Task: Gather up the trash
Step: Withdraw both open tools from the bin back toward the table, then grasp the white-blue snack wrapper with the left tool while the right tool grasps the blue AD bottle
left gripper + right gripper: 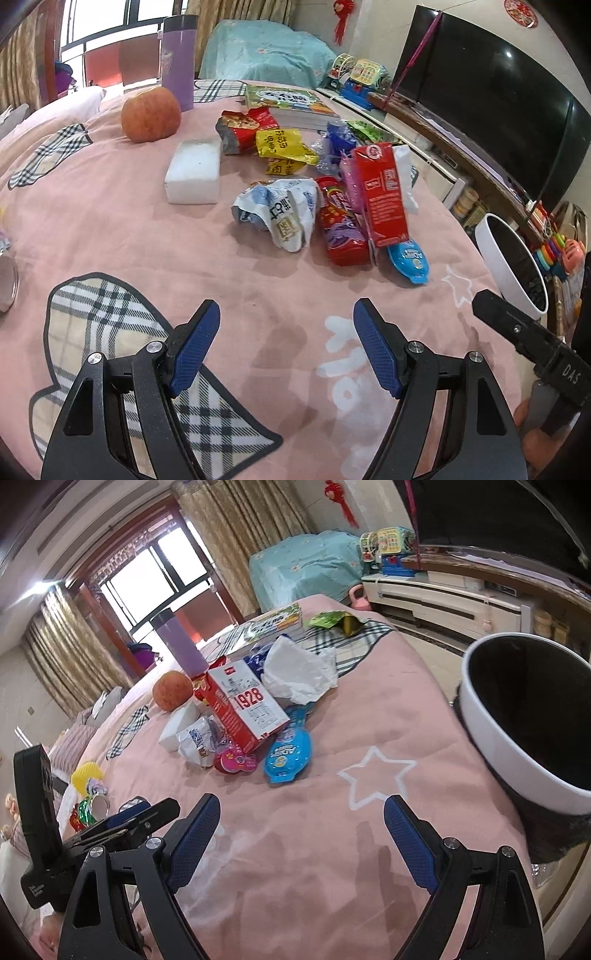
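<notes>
The trash lies in a loose heap on the pink bedspread (pixel 110 229), ahead of both tongs: a red carton (pixel 380 195) marked 1928 propped on a red and purple candy wrapper (pixel 340 232), a crumpled white and blue wrapper (pixel 280 214) to their left, a blue foil lid (pixel 288 755) at the near edge, a wad of white tissue (pixel 299 675) behind the carton, and yellow (pixel 282 149) and red snack bags (pixel 245 129) further back. The white bin (pixel 517 738) with its dark liner stands off the bed's right edge, close to the right gripper (pixel 302 829) and well apart from the heap. The left gripper (pixel 286 341) hangs over bare bedspread with its blue pads spread and nothing between them; the right one is likewise spread and empty. In the left wrist view the carton's long axis runs roughly away from the tongs, so it appears the jaws could span its narrow width without turning. The blue lid and the white and blue wrapper are the nearest pieces; the lid lies almost straight ahead of the right gripper, which is probably the better placed, being also the one beside the bin. An apple (pixel 151 114), a white foam block (pixel 194 173), a book (pixel 291 105) and a purple flask (pixel 179 62) lie beyond and look like keepers, not trash.
</notes>
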`<state>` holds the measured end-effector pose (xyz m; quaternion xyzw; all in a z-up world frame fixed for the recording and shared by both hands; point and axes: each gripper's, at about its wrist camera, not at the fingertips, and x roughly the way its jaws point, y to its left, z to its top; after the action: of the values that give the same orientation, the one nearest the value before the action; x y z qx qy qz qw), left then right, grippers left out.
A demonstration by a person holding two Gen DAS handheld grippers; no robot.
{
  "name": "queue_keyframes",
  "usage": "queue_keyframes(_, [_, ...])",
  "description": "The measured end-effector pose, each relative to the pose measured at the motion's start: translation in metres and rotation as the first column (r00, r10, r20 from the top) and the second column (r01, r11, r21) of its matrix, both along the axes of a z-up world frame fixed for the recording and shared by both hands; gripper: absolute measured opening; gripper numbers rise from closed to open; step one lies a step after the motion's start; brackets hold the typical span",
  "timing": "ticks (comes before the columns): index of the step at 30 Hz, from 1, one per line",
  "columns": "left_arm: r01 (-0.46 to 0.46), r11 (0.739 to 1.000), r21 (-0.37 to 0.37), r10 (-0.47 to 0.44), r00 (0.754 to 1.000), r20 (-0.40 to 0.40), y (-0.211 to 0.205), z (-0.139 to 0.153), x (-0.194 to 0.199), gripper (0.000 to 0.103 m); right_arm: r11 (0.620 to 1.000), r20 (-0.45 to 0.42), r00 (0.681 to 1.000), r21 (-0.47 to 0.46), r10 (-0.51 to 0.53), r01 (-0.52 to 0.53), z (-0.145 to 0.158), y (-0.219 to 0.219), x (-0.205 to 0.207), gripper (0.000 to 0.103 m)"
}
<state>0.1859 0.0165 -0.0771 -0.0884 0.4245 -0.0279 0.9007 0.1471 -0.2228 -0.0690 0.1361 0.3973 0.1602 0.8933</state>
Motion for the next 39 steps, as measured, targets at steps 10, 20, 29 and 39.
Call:
queue_keyframes(10, [-0.002, 1.0, -0.02, 0.002, 1.0, -0.007, 0.011, 0.003, 0.029, 0.077, 0.997, 0.004, 1.0, -0.074, 0.031, -0.031, -0.006, 0.023, 0.022, 0.09])
queue_keyframes(20, [-0.013, 1.0, -0.027, 0.011, 0.999, -0.05, 0.012, -0.017, 0.07, 0.073, 0.986, -0.019, 0.998, -0.153, 0.062, -0.065, -0.018, 0.046, 0.055, 0.063])
queue_keyframes(29, [0.038, 0.998, -0.058, -0.042, 0.998, -0.055, 0.007, -0.021, 0.071, 0.014, 0.981, -0.035, 0.997, -0.181, 0.067, -0.072, -0.025, 0.05, 0.06, 0.044])
queue_keyframes(39, [0.057, 0.996, -0.073, -0.059, 0.998, -0.033, 0.003, -0.011, 0.034, 0.009, 0.988, -0.012, 0.998, -0.145, 0.06, -0.061, -0.017, 0.032, 0.034, 0.04])
